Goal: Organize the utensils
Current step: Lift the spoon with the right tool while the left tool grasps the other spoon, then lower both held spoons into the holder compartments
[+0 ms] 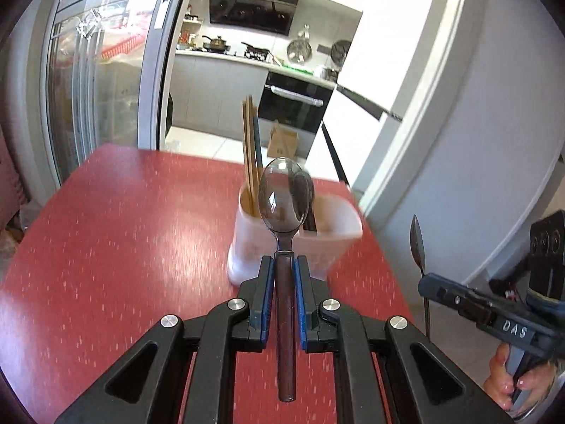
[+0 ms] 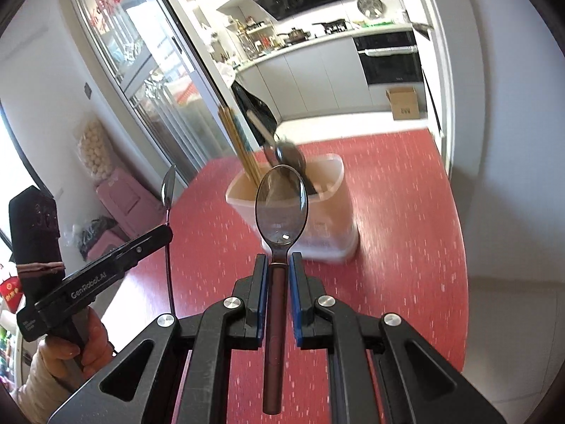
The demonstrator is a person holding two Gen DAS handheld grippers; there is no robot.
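Note:
My left gripper (image 1: 284, 261) is shut on the brown handle of a steel spoon (image 1: 280, 196), bowl pointing forward and up. My right gripper (image 2: 279, 259) is shut on a second, matching spoon (image 2: 281, 205). Both hang above the red table (image 1: 123, 229), just short of a white utensil holder (image 1: 247, 247) (image 2: 335, 219). Wooden chopsticks (image 1: 249, 148) (image 2: 236, 141) and dark spoons (image 2: 289, 153) stand in the holder. Each view shows the other gripper beside it, with its spoon edge-on: the right gripper (image 1: 423, 281) and the left gripper (image 2: 166, 233).
The holder stands near the table's far edge, with an open kitchen doorway behind it. A glass sliding door (image 1: 88, 88) is at the left and a white wall (image 1: 476, 176) at the right. A cardboard box (image 2: 404, 102) sits on the kitchen floor; pink boxes (image 2: 120, 198) lie left of the table.

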